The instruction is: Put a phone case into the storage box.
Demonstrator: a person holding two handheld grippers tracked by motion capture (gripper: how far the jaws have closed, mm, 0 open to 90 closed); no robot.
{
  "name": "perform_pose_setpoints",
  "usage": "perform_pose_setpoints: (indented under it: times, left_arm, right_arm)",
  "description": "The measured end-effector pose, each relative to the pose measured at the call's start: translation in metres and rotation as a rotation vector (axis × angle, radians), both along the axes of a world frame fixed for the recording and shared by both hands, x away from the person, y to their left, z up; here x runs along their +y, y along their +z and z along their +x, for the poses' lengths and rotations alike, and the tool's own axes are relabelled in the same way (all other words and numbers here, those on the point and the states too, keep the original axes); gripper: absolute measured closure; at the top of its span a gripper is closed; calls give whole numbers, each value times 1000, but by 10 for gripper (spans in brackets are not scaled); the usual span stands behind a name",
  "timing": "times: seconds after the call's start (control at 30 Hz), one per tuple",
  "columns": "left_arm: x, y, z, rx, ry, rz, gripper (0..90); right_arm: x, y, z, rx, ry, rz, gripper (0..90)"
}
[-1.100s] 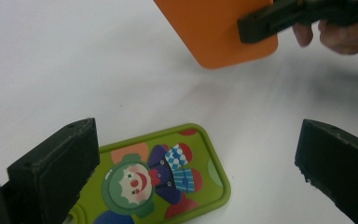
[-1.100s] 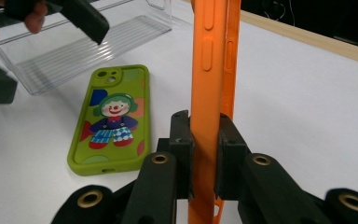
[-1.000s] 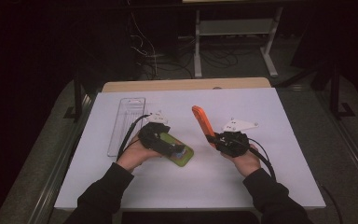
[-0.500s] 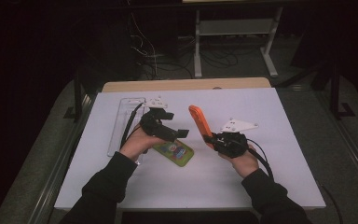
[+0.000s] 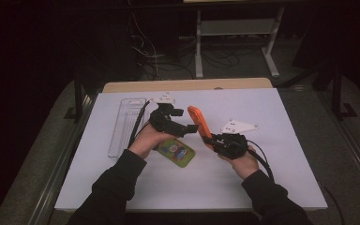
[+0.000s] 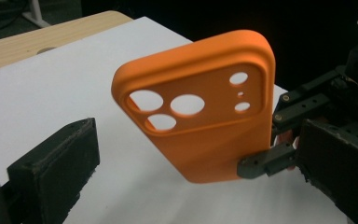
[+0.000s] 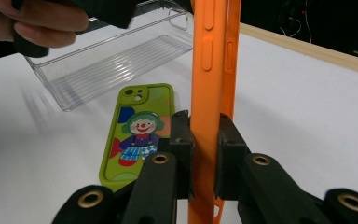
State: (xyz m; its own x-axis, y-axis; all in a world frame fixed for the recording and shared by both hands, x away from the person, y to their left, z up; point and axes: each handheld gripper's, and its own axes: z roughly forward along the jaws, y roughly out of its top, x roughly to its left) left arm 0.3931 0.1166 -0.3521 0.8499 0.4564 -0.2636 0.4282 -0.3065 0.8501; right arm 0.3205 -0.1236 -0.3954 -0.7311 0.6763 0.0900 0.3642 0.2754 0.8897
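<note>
An orange phone case (image 5: 198, 123) stands upright above the table, and my right gripper (image 5: 214, 139) is shut on its lower edge. In the right gripper view the pads (image 7: 182, 140) pinch the orange phone case (image 7: 209, 70) edge-on. My left gripper (image 5: 187, 127) is open and points right at the case from close by. In the left gripper view the orange phone case (image 6: 200, 116) shows its camera holes beyond the open left gripper (image 6: 200, 140). A green phone case (image 5: 178, 151) with a clown picture lies flat on the white table, below my left hand.
A clear plastic tray (image 5: 124, 124) lies at the left on the white table top (image 5: 272, 183); the clear plastic tray (image 7: 112, 65) sits just behind the green phone case (image 7: 137, 130). A wooden edge (image 5: 187, 85) runs along the back.
My left gripper has lifted off the green case and swung up and right toward the orange case. The green case stays on the table. The right gripper has held still.
</note>
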Motion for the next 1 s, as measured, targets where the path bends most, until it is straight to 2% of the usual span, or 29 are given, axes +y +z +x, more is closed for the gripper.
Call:
perform_pose_setpoints:
  times: [0.1,0.27,0.43,1.0]
  left_arm:
    - [-2,-2,3,-12,-6,-6,0]
    - [-7,-6,3,6,0,-22,0]
    - [-11,-9,3,0,-3,-37,0]
    - [-18,-12,3,15,41,-87,0]
  right_arm:
    - [1,0,0,3,-1,4,791]
    - [2,0,-1,0,1,10,791]
    - [4,1,-1,-7,8,14,791]
    - [13,-2,-3,5,18,12,791]
